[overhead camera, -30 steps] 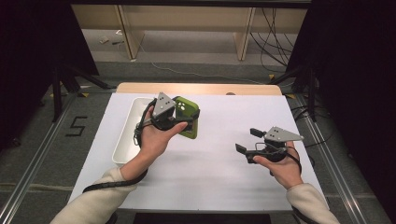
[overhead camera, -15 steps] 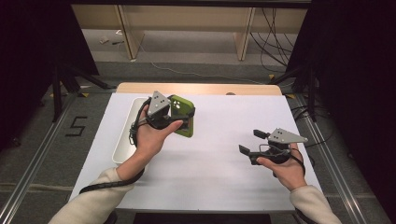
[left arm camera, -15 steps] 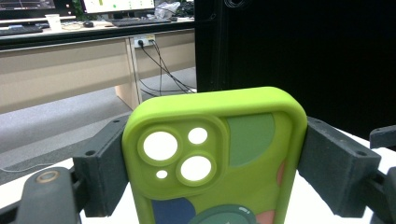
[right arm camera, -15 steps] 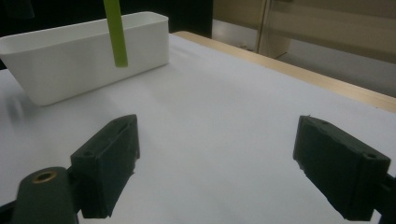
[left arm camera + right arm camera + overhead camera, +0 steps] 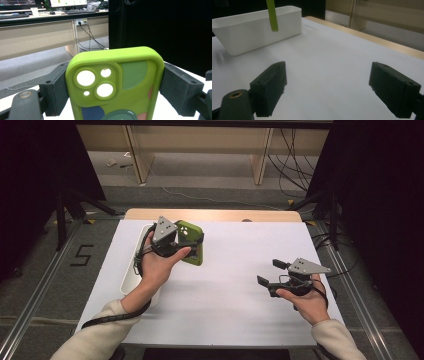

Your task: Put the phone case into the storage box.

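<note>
Tray (image 5: 131,279): lay on the tabletop (image 5: 225,285) at its left edge.
Phone case (image 5: 192,241): sat between the left hand-held gripper's (image 5: 172,242) jaws, just right of the tray.
Right hand-held gripper (image 5: 272,275): stood over the tabletop's right side, well apart from the case.

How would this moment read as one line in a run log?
left gripper: shut on phone case, raised beside bin | right gripper: open, empty, near table

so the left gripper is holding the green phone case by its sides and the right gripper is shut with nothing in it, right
Not quite: the right gripper is open, its jaws spread wide over the bare white table, as the right gripper view shows. The rest holds: the left gripper clamps the green phone case by its sides, and the right gripper holds nothing.
</note>
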`<action>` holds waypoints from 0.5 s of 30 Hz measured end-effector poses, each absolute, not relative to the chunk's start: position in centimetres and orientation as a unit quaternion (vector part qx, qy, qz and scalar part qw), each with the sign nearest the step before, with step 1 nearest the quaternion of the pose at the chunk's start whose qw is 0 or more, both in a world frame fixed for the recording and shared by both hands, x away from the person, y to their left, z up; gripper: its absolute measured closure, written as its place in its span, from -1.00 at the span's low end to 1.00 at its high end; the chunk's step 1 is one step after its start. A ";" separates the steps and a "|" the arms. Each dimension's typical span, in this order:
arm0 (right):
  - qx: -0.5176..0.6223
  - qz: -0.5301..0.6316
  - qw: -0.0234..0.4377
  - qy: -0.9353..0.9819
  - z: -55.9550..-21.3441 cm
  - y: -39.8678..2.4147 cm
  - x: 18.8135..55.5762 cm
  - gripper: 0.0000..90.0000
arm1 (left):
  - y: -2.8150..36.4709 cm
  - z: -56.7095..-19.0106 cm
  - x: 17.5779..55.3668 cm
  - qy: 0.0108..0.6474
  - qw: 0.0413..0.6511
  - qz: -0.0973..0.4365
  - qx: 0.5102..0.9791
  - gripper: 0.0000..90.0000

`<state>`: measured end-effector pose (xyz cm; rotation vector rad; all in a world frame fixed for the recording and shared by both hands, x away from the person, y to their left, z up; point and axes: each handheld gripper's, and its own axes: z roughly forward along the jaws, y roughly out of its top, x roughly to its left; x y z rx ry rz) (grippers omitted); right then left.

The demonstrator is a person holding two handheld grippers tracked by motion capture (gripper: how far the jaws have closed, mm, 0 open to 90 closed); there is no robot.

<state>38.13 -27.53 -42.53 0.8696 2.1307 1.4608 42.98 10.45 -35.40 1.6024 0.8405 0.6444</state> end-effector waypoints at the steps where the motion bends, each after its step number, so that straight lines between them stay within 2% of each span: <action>1: 0.314 0.523 0.207 0.765 -42.5 -27.6 38.1 -0.65 | 10.5 -35.4 43.0 0.359 0.572 0.276 0.684 -0.63; 15: 0.315 0.523 0.206 0.765 -42.7 -27.8 38.1 -0.65 | 11.1 -34.9 43.2 0.363 0.572 0.285 0.679 -0.63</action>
